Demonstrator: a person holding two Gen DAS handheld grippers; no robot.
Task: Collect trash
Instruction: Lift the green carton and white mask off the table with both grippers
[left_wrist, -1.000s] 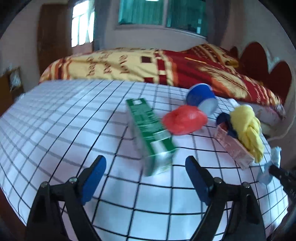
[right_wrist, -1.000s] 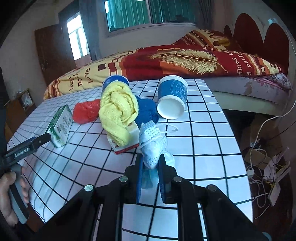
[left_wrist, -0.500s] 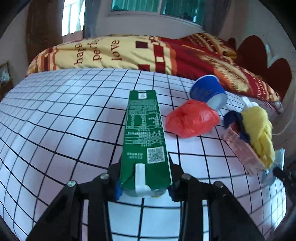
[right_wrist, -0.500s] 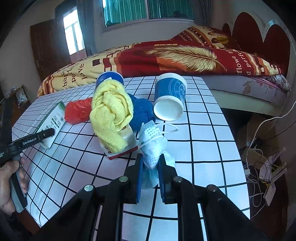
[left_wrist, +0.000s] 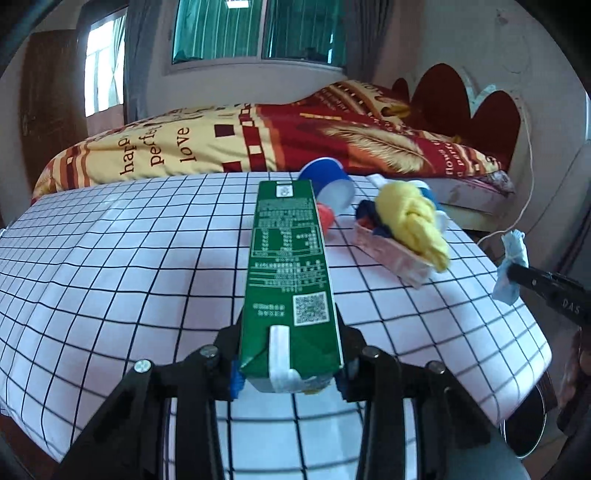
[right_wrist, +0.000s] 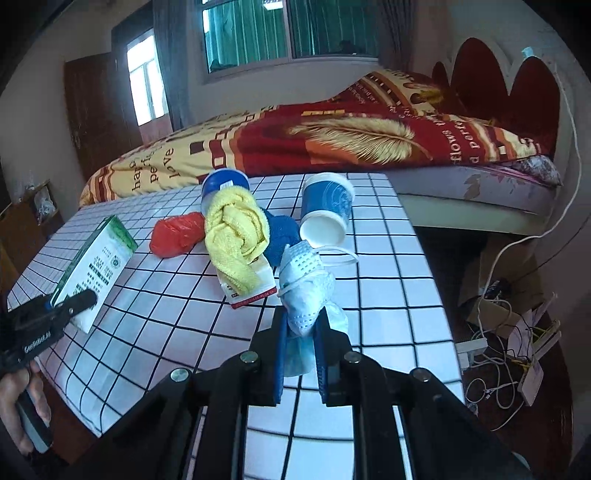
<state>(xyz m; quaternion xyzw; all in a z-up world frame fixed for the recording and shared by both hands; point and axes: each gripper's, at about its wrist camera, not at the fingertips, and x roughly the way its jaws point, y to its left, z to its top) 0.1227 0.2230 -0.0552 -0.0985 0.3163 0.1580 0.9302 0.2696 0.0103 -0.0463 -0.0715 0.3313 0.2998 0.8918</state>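
Observation:
My left gripper (left_wrist: 290, 373) is shut on a green drink carton (left_wrist: 288, 273) and holds it lifted above the checked table (left_wrist: 110, 266); the carton also shows in the right wrist view (right_wrist: 94, 267). My right gripper (right_wrist: 301, 343) is shut on a crumpled white face mask (right_wrist: 304, 291), held above the table; the mask also shows in the left wrist view (left_wrist: 511, 264). On the table lie a red plastic bag (right_wrist: 177, 234), a yellow cloth (right_wrist: 236, 232) over a blue cloth (right_wrist: 280, 236) on a pink-and-white box (right_wrist: 255, 288), and two blue paper cups (right_wrist: 327, 210) (right_wrist: 221, 182).
A bed with a red and yellow blanket (right_wrist: 332, 140) stands behind the table. Cables and a power strip (right_wrist: 498, 354) lie on the floor to the right. A round dark container rim (left_wrist: 524, 424) shows below the table's right edge in the left wrist view.
My left gripper has closed on the green carton and lifted it off the table. My right gripper has kept its hold on the mask and risen slightly.

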